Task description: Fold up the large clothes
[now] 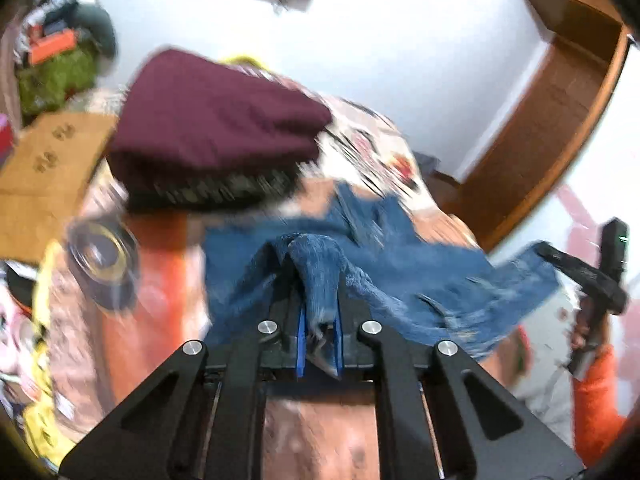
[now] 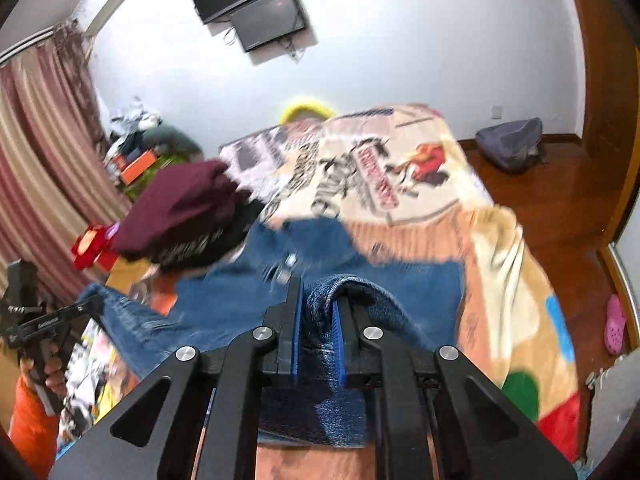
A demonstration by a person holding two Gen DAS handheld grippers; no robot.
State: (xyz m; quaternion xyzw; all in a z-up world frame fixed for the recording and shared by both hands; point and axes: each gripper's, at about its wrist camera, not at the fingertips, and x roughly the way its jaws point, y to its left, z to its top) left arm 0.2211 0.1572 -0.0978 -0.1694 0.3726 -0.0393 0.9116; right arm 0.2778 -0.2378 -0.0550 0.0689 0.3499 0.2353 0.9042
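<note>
Left gripper (image 1: 319, 276) — jaws narrow, clamped on a bunched fold of the jeans (image 1: 384, 272), which spread ahead of the fingers and off to the right across the blanket (image 1: 384, 152).

Right gripper (image 2: 316, 304) — jaws narrow, pinching another thick fold of the same jeans; the denim drapes over the right finger and hangs below the jaws. In the left wrist view this gripper shows at the far right edge, gripping the far end of the denim.

Stack of folded clothes (image 2: 184, 204) — maroon piece on top, dark one beneath; ahead and to the left of both grippers, beyond the jeans.

Roll of tape (image 1: 102, 258) — left of the left gripper, blurred.

Cardboard box (image 1: 48, 160) — further left, beyond the tape.

Backpack (image 2: 510, 144) — on the floor, far ahead and right of the right gripper.

Screens (image 2: 256, 0) — on the wall, straight ahead.
</note>
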